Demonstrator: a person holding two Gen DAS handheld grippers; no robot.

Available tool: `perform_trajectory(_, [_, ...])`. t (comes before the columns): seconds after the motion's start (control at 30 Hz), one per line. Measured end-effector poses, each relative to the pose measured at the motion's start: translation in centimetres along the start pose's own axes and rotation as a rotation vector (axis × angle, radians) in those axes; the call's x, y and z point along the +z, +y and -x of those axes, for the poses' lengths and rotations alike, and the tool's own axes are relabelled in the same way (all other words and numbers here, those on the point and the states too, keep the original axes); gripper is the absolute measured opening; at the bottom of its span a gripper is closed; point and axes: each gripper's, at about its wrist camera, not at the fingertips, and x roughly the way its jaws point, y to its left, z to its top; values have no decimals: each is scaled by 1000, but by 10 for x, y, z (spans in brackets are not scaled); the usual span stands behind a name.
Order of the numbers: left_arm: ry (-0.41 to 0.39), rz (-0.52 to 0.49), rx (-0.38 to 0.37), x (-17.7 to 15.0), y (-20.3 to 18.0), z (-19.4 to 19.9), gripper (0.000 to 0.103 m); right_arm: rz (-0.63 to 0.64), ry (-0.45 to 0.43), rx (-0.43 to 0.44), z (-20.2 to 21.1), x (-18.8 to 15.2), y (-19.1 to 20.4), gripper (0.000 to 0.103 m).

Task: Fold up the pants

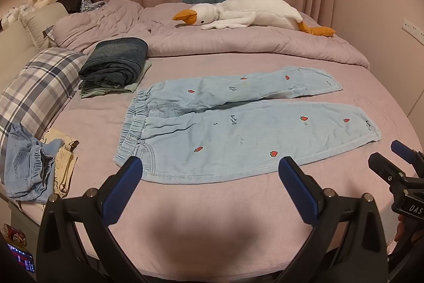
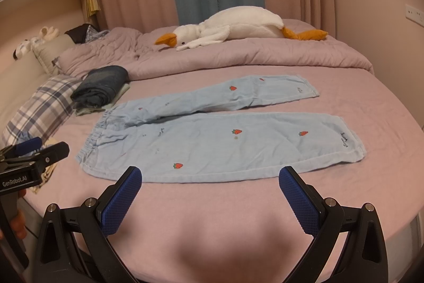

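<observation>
Light blue pants (image 1: 238, 129) with small strawberry prints lie flat on the pink bed, waistband to the left, both legs stretched to the right and slightly apart. They also show in the right wrist view (image 2: 225, 139). My left gripper (image 1: 210, 171) is open and empty, hovering just in front of the near edge of the pants by the waistband. My right gripper (image 2: 210, 178) is open and empty, in front of the near leg. The right gripper also shows at the right edge of the left wrist view (image 1: 392, 158).
A stack of folded dark jeans (image 1: 114, 62) sits at the left by a plaid pillow (image 1: 34, 94). Crumpled clothes (image 1: 34, 169) lie at the bed's left front. A plush goose (image 1: 251, 12) rests on the bunched duvet (image 1: 238, 44) at the back.
</observation>
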Motion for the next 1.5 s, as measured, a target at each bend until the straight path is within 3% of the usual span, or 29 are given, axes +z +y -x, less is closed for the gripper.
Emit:
perform_trajectory(1.23, [9, 3, -11, -1, -3, -3, 103, -16, 3, -9, -5, -3, 4, 103])
perform_trajectory(1.37, [33, 55, -65, -2, 6, -11, 103, -16, 6, -8, -7, -4, 3, 103])
perform_trajectory(1.5, [89, 201, -112, -8, 32, -36, 103, -8, 22, -11, -14, -7, 5, 103])
